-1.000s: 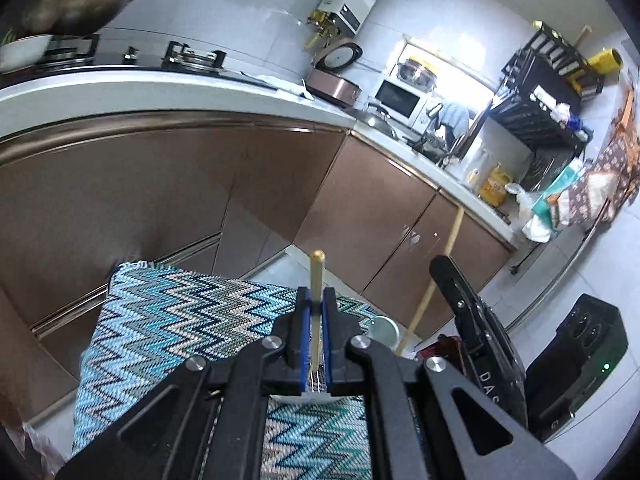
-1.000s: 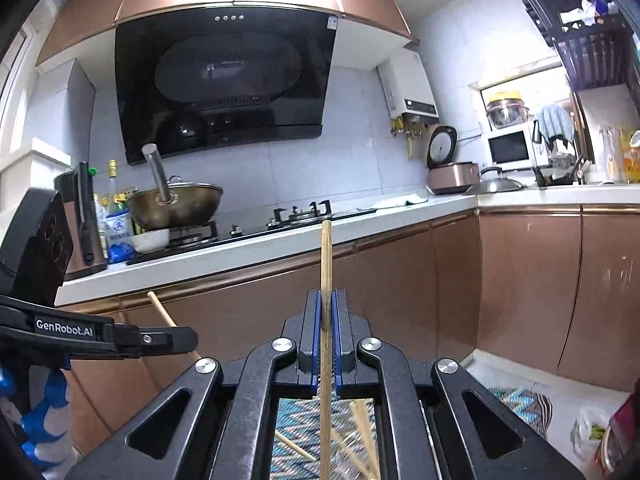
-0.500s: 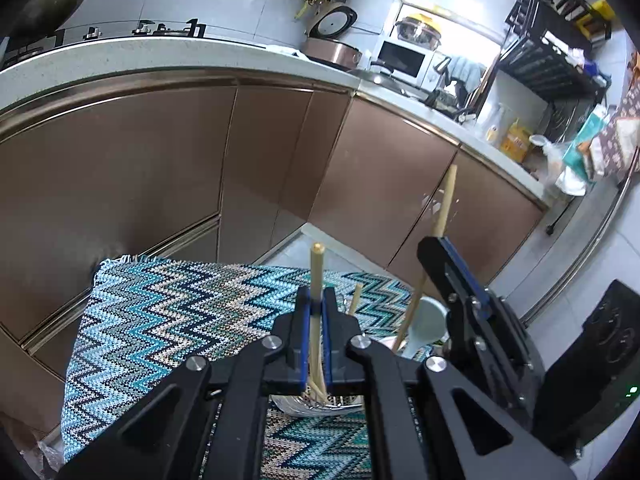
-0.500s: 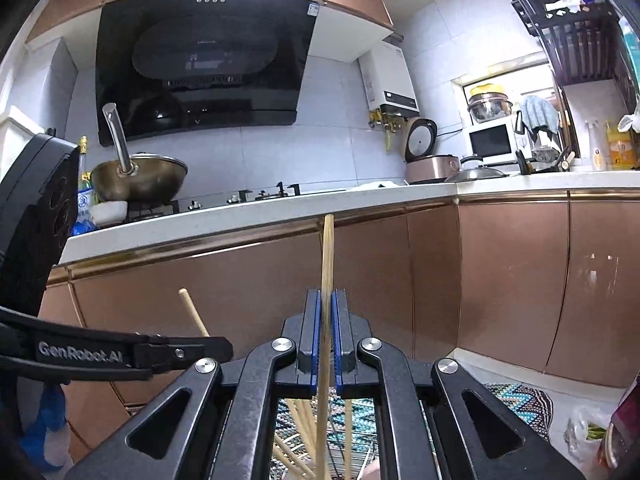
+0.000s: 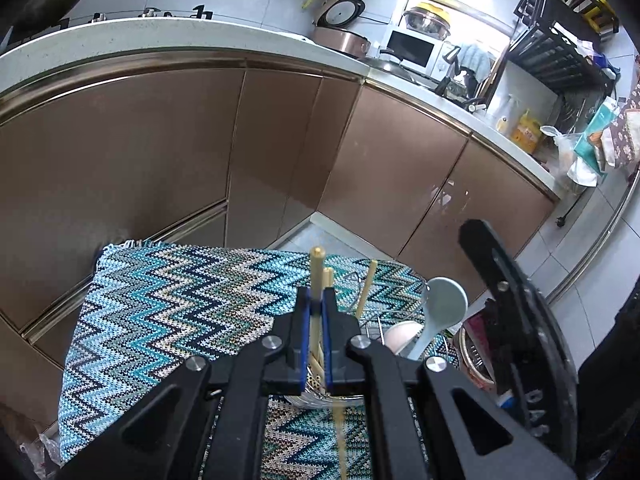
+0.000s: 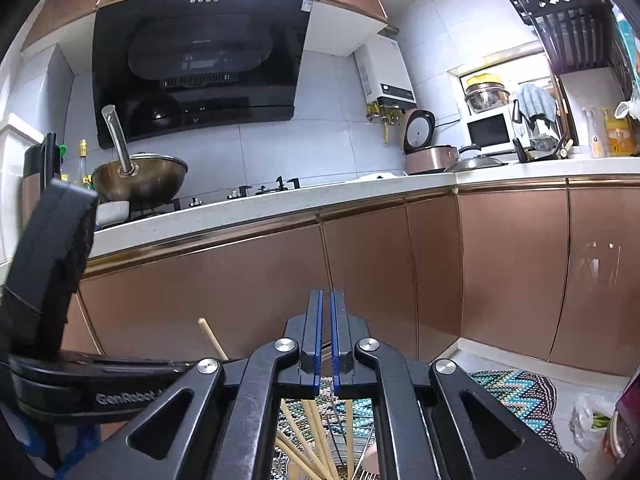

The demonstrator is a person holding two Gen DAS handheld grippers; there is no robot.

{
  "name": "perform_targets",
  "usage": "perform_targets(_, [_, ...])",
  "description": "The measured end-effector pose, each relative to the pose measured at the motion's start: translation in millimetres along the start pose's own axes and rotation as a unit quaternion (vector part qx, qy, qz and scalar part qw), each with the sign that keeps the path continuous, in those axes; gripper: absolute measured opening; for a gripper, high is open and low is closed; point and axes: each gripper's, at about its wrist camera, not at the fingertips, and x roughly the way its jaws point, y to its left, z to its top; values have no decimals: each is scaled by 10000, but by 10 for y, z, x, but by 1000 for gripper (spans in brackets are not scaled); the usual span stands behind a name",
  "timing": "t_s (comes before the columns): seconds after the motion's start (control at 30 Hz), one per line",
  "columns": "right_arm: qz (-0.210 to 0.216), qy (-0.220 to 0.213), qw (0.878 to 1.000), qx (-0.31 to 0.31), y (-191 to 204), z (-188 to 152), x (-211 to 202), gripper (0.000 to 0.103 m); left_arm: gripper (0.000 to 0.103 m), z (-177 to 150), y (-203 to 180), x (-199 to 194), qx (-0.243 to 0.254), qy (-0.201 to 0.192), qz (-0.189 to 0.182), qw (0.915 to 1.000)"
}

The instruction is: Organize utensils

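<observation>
Here, a zigzag cloth [image 5: 168, 320] before brown cabinets [image 5: 400, 184]; left fingers [image 5: 316, 316] pinching a chopstick [image 5: 317, 276], right fingers [image 6: 325, 320] closed, empty.

Brown cabinets [image 6: 400, 272], white tiled wall [image 6: 328, 136]

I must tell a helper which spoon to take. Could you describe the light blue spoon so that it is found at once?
Find the blue and white zigzag-patterned cloth below the brown cabinets. At its right side stands a metal wire utensil holder with wooden chopsticks. The pale blue spoon leans there, its rounded bowl uppermost.
</observation>
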Motion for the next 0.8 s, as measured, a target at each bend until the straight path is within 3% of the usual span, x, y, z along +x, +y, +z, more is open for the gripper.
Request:
perform_targets(0.07, [10, 26, 10000, 35, -22, 0, -40, 5, 6, -23, 8, 18, -4, 39, -31, 10000])
perform_targets(0.2, [23, 122, 9999, 25, -27, -53, -125, 17, 7, -64, 46, -2, -34, 49, -113, 9999])
perform_targets(0.3, [58, 239, 9997, -36, -11, -113, -229, 27, 18, -85, 91, -88, -32, 17, -238, 9997])
perform_targets(0.57, [325, 712, 9965, -294, 195, -335, -416, 29, 30, -114, 204, -431, -52, -108, -719, 9973])
perform_targets(0.7, [509, 1057, 9921, -434, 347, -488, -429, 29, 32, -169, 372, -610, -241, -209, -808, 9962])
perform_targets(0.8, [695, 1545, 9836, -614, 488, -669, -324, 30, 32, -279, 593, -686, -430, -221, -705, 9963])
